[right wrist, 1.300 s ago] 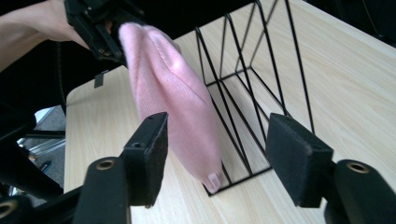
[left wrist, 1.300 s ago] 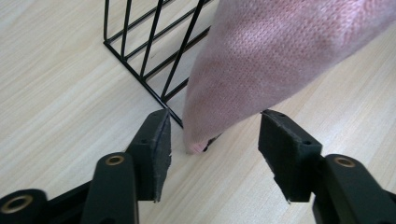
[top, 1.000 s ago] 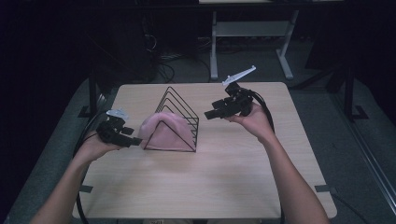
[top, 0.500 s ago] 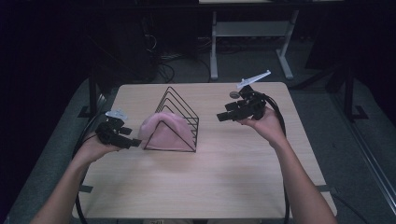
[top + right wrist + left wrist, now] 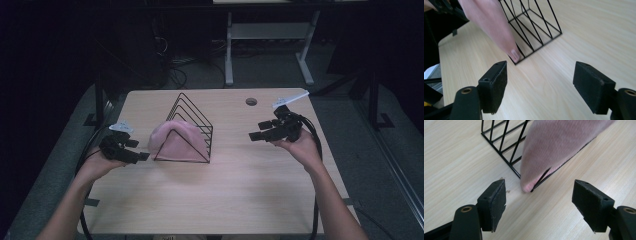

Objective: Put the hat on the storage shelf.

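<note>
The left gripper [image 5: 142, 156] sits low at the left side of the table [image 5: 240, 200], its jaws spread wide and empty, their tips just beside the near left corner of the rack [image 5: 192, 112]. The pink cloth [image 5: 175, 140] is draped over the front wire frames of that black triangular rack, covering its near end like a tent; in the left gripper view the cloth's lower hem [image 5: 529, 186] hangs down to the table right at the rack's corner wire, just ahead of the open jaws. The rear frames of the rack stand bare. Farther right, the right gripper [image 5: 256, 135] is held above the table, well apart from the rack, jaws likewise spread and holding nothing. Judging from this, the hanging of the cloth looks essentially done: it rests on the rack with neither gripper touching it. What may remain is a small tidy of the hem, or simply drawing both hands away
</note>
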The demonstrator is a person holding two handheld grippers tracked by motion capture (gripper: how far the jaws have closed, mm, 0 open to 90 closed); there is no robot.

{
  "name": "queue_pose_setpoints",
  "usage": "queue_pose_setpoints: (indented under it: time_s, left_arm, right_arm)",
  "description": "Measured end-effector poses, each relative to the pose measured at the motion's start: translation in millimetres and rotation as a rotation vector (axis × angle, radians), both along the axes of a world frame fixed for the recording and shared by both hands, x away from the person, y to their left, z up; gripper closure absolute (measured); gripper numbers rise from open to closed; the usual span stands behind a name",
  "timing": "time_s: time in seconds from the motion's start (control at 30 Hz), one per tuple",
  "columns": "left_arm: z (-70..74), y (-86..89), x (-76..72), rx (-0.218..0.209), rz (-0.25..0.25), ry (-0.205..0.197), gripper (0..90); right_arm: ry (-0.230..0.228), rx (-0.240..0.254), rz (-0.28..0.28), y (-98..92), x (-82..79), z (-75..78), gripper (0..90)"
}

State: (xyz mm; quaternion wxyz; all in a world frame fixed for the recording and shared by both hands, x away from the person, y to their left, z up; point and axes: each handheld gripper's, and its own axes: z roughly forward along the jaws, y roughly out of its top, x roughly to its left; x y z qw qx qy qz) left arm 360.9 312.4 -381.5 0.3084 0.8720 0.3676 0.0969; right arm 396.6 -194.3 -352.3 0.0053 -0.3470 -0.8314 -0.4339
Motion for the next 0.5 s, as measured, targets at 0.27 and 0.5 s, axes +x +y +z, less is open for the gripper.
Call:
queue_pose_setpoints:
  time_s: [0.27, 0.5]
  left_arm:
    - [-5.5, 3.7, -6.7, -0.005, 0.008, -0.01, 27.3]
    - [-13.2, 4.5, -14.9, -0.017, 0.021, -0.013, 27.2]
  right_arm:
    - [0.03, -0.007, -0.051, -28.7, -21.0, -26.1, 26.9]
    - [0.051, -0.019, -0.095, -52.0, -42.9, -48.2, 26.6]
